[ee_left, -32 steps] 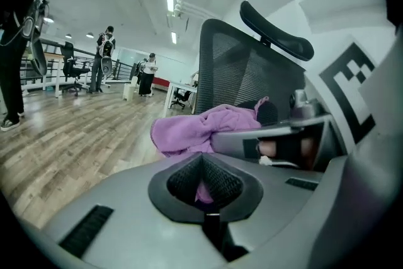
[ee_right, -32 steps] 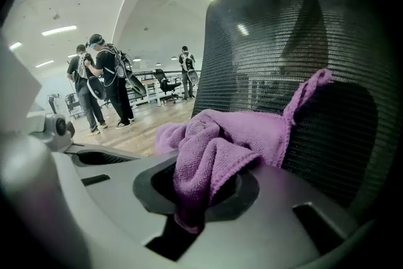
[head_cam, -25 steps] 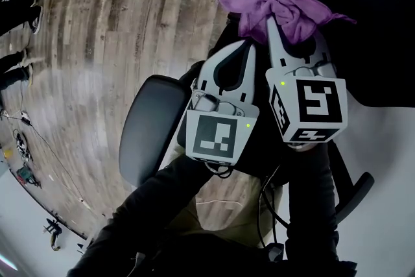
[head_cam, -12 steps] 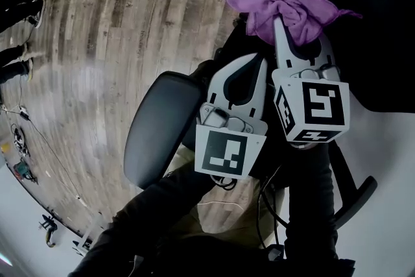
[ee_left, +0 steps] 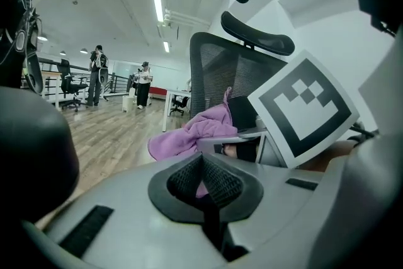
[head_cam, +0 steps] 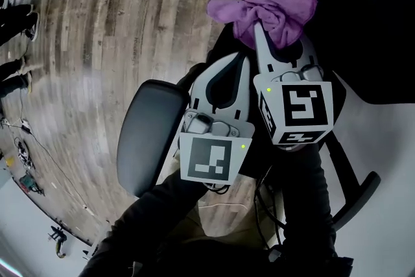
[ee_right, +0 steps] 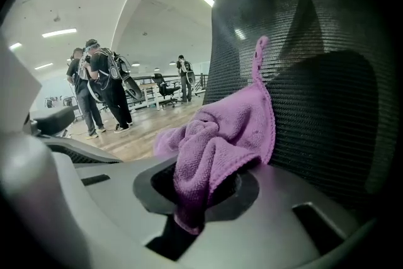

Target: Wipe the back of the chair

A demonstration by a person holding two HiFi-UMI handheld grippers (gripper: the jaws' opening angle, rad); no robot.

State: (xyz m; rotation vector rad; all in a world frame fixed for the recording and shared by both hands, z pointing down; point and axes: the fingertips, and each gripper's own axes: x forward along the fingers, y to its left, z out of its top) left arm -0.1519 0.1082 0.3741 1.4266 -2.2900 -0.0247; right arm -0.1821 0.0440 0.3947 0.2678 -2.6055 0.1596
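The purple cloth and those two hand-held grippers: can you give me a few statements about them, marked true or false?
1. The right gripper has the purple cloth pinched between its jaws. True.
2. The left gripper grips the cloth too. False: its jaws are shut on nothing.
3. The chair back behind the cloth is dark mesh. True.
4. The floor is grey carpet. False: it is wooden planks.

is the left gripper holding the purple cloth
No, the purple cloth is pinched in the right gripper; the left gripper is shut on nothing.
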